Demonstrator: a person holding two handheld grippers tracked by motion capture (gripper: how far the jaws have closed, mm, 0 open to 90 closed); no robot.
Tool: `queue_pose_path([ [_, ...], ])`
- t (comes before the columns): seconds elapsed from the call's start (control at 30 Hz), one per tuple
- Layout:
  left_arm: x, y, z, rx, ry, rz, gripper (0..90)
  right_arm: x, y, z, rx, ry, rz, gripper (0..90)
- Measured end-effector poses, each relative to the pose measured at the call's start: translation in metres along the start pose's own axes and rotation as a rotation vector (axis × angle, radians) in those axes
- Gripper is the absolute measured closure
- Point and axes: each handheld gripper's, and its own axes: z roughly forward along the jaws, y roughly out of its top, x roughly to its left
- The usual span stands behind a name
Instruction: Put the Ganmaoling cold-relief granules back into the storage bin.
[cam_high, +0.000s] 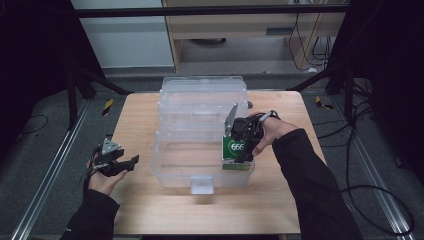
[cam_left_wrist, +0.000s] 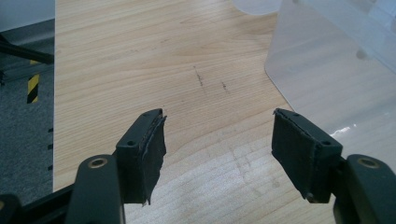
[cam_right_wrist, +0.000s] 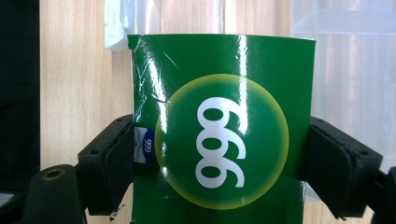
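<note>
While the right gripper (cam_right_wrist: 219, 154) is clamping the green box (cam_right_wrist: 224, 121) over the clear bin (cam_high: 200, 165), its corner is risking catching the rim; left gripper (cam_left_wrist: 219, 140) is idling agape.

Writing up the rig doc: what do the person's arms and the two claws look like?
Both forearms wear black long sleeves. The left claw and right claw have black bodies with two black jaws faced in dark pads, the left ones frayed at the edge. Each carries a grey three-cornered plate on top. Black cable loops run past the right hand.
</note>
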Motion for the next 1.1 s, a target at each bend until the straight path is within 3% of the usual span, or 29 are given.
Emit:
queue_pose_path([
  [0.23,0.000,0.000,0.000,0.001,0.000,0.000,34.1,-0.003,0.000,0.008,0.014,0.010,-0.029,18.1],
  [0.77,0.000,0.000,0.001,0.005,-0.001,0.006,34.1,-0.005,0.002,0.018,0.049,0.019,-0.046,18.2],
  [1.1,0.000,0.000,0.001,0.008,-0.001,0.007,34.1,-0.002,0.002,0.013,0.036,-0.003,-0.043,18.6],
])
